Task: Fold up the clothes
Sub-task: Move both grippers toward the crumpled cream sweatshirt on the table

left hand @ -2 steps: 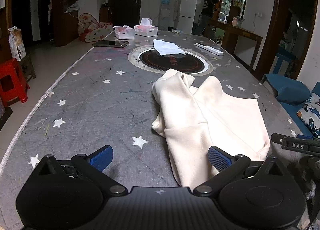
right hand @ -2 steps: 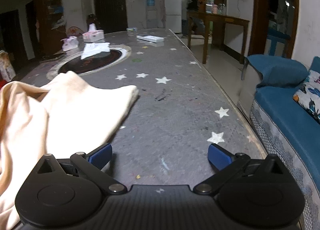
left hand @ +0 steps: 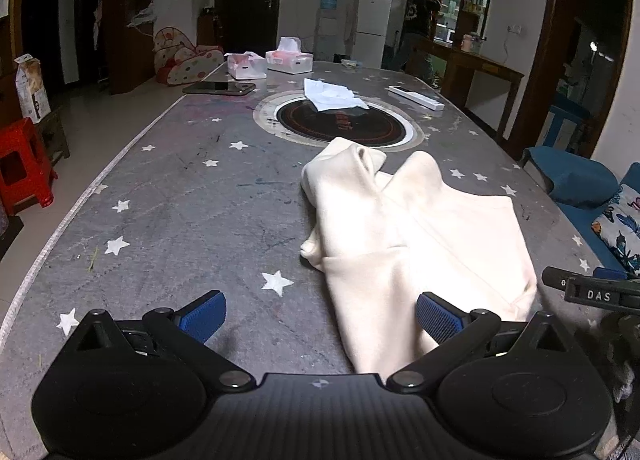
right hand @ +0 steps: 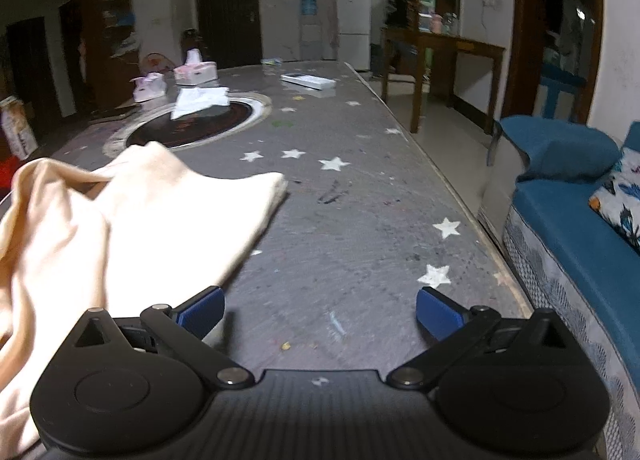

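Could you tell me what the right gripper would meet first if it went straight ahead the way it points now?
Probably nothing soon: ahead of the open right gripper lies bare starred table. The cream garment sits left of that line, and depth beyond is hard to judge.

Right gripper (right hand: 320,310) hovers low over the grey star-printed tabletop (right hand: 360,228), blue-padded fingers (right hand: 202,310) spread wide with nothing between them. The rumpled cream cloth garment (right hand: 132,220) lies to its left, its near edge just beside the left finger. Farther up, a crumpled white tissue (right hand: 200,100) sits on the round black hotplate inset (right hand: 200,126). A blue sofa (right hand: 568,228) runs along the right.
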The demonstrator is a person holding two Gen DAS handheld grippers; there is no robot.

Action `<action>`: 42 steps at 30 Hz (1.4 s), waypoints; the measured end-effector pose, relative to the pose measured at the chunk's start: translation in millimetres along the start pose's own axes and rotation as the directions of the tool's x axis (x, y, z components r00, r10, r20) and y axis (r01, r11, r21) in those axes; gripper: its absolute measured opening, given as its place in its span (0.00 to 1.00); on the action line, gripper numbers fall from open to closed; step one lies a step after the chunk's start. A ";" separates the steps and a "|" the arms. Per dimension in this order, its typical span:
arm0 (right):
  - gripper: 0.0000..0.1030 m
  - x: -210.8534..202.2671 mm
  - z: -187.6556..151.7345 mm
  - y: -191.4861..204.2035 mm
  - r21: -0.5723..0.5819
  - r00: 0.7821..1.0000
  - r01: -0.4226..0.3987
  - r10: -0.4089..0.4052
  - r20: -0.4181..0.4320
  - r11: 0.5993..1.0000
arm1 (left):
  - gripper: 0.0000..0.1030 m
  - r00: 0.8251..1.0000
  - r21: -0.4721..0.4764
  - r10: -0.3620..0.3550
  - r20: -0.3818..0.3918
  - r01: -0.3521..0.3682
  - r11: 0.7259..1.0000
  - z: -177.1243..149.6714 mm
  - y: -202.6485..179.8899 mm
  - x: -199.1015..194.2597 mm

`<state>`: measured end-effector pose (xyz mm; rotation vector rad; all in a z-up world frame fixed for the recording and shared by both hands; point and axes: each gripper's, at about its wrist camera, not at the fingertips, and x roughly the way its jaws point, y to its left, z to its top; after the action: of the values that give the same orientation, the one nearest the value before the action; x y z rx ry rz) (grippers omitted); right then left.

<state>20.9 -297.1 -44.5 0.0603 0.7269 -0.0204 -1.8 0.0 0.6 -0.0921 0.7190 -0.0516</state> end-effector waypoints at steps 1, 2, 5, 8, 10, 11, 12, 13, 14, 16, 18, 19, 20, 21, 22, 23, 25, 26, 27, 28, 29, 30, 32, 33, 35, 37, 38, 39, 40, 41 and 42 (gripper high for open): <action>1.00 0.1 0.7 -0.2 -0.005 1.000 0.000 0.000 -0.003 1.000 | 1.00 1.000 0.000 -0.004 -0.001 0.004 1.000 -0.5 0.1 -1.1; 1.00 0.6 1.6 -0.6 -0.008 1.000 0.002 -0.002 -0.008 1.000 | 1.00 1.000 0.008 -0.004 -0.010 0.004 1.000 -1.0 -2.5 -0.4; 1.00 -0.3 1.5 -0.2 -0.024 1.000 -0.017 0.017 -0.006 1.000 | 1.00 1.000 0.011 -0.007 -0.024 0.007 1.000 -0.6 -8.0 -3.8; 1.00 -20.6 -12.9 13.1 -0.072 0.999 -0.029 0.031 0.035 0.997 | 1.00 1.000 0.011 -0.015 -0.002 0.015 1.000 -11.6 -10.0 -14.7; 1.00 -42.1 -23.0 20.1 -0.077 0.997 -0.053 0.057 0.042 0.996 | 1.00 1.000 0.018 -0.012 -0.008 0.013 1.000 -15.3 -12.0 -16.7; 1.00 -46.7 -25.6 24.1 -0.081 0.997 -0.062 0.065 0.035 0.995 | 1.00 1.000 0.021 -0.009 -0.010 0.009 1.000 -16.8 -12.7 -17.9; 1.00 -51.5 -26.4 28.6 -0.085 0.997 -0.075 0.077 0.022 0.994 | 1.00 1.000 0.024 -0.006 -0.011 0.006 1.000 -18.3 -13.5 -19.2; 1.00 -60.1 -27.6 32.5 -0.086 0.995 -0.094 0.095 0.012 0.992 | 1.00 1.000 0.027 -0.003 -0.013 0.003 1.000 -19.9 -14.3 -20.4; 1.00 -65.9 -28.9 36.3 -0.087 0.994 -0.109 0.110 0.004 0.990 | 1.00 1.000 0.025 -0.001 -0.013 0.002 1.000 -21.1 -13.8 -21.3; 1.00 -69.2 -32.2 43.3 -0.094 0.991 -0.131 0.131 -0.003 0.987 | 1.00 1.000 0.010 -0.008 -0.013 0.008 1.000 -24.5 -12.7 -25.0; 1.00 -72.3 -35.6 50.3 -0.105 0.988 -0.152 0.151 -0.012 0.983 | 1.00 1.000 -0.004 -0.013 -0.017 0.013 1.000 -27.3 -11.8 -26.8; 1.00 -73.4 -37.7 54.0 -0.118 0.987 -0.160 0.159 -0.017 0.980 | 1.00 1.000 -0.006 -0.012 -0.020 0.012 1.000 -28.3 -12.0 -27.1; 1.00 -74.8 -39.4 57.4 -0.130 0.987 -0.163 0.161 -0.020 0.978 | 1.00 1.000 -0.005 -0.009 -0.023 0.009 1.000 -29.7 -12.4 -27.5; 1.00 -76.2 -40.5 60.0 -0.140 0.986 -0.167 0.165 -0.022 0.976 | 1.00 1.000 -0.004 -0.005 -0.025 0.005 1.000 -30.9 -12.5 -28.0; 1.00 -77.6 -41.2 62.0 -0.148 0.985 -0.173 0.171 -0.024 0.974 | 1.00 1.000 -0.004 -0.003 -0.025 0.003 1.000 -32.0 -12.5 -28.7; 1.00 -78.9 -41.9 63.6 -0.154 0.984 -0.179 0.177 -0.024 0.972 | 1.00 1.000 -0.004 -0.002 -0.026 0.002 1.000 -33.0 -12.5 -29.5; 1.00 -81.4 -43.4 66.6 -0.162 0.983 -0.186 0.184 -0.027 0.969 | 1.00 1.000 -0.004 0.000 -0.028 0.000 1.000 -34.9 -12.6 -31.1; 1.00 -82.5 -44.2 67.7 -0.165 0.982 -0.187 0.185 -0.028 0.969 | 1.00 1.000 -0.004 0.000 -0.028 0.000 1.000 -35.7 -12.8 -31.9; 1.00 -83.4 -45.0 68.8 -0.166 0.982 -0.187 0.185 -0.029 0.968 | 1.00 1.000 -0.004 0.000 -0.029 0.000 1.000 -36.5 -13.0 -32.2; 1.00 -83.9 -45.3 69.3 -0.167 0.982 -0.187 0.184 -0.031 0.968 | 1.00 1.000 -0.003 0.001 -0.031 -0.001 1.000 -37.4 -13.2 -32.2; 1.00 -84.2 -45.6 69.4 -0.167 0.982 -0.187 0.184 -0.033 0.968 | 1.00 0.999 -0.003 0.001 -0.033 -0.001 1.000 -38.2 -13.4 -32.3; 1.00 -84.5 -45.8 69.6 -0.167 0.982 -0.187 0.184 -0.036 0.968 | 1.00 0.999 -0.002 0.001 -0.035 -0.002 1.000 -38.8 -13.9 -32.2; 1.00 -84.9 -46.5 70.2 -0.168 0.982 -0.189 0.185 -0.041 0.967 | 1.00 0.999 0.001 0.002 -0.039 -0.002 1.000 -39.9 -15.0 -32.0; 1.00 -84.9 -46.8 70.5 -0.168 0.982 -0.190 0.185 -0.043 0.967 | 1.00 0.999 0.003 0.002 -0.041 -0.002 1.000 -40.5 -15.6 -31.9; 1.00 -84.6 -47.2 71.1 -0.169 0.982 -0.189 0.184 -0.046 0.967 | 1.00 0.999 0.005 0.003 -0.045 -0.002 1.000 -41.6 -16.7 -31.6; 1.00 -84.3 -47.4 72.3 -0.173 0.982 -0.189 0.183 -0.050 0.967 | 1.00 0.999 0.008 0.003 -0.049 -0.003 1.000 -42.7 -17.8 -31.4; 1.00 -84.2 -47.4 72.9 -0.175 0.982 -0.189 0.183 -0.051 0.966 | 1.00 0.999 0.010 0.003 -0.050 -0.003 1.000 -43.0 -18.2 -31.4; 1.00 -84.6 -47.4 73.5 -0.177 0.982 -0.191 0.184 -0.051 0.966 | 1.00 0.999 0.011 0.004 -0.050 -0.003 1.000 -43.1 -18.5 -31.3; 1.00 -84.9 -47.5 74.1 -0.179 0.981 -0.192 0.185 -0.051 0.965 | 1.00 0.999 0.012 0.004 -0.051 -0.004 1.000 -43.1 -18.9 -30.9; 1.00 -84.9 -47.5 74.9 -0.180 0.981 -0.192 0.186 -0.052 0.965 | 1.00 0.999 0.013 0.005 -0.051 -0.005 1.000 -43.1 -19.2 -30.4; 1.00 -84.8 -47.5 75.5 -0.182 0.981 -0.193 0.186 -0.053 0.964 | 1.00 0.999 0.013 0.007 -0.052 -0.006 1.000 -43.0 -19.5 -29.9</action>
<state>-71.0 -219.0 -19.9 -0.0497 0.7526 0.2323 -52.9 -19.9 -10.0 -0.0763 0.7713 -0.0529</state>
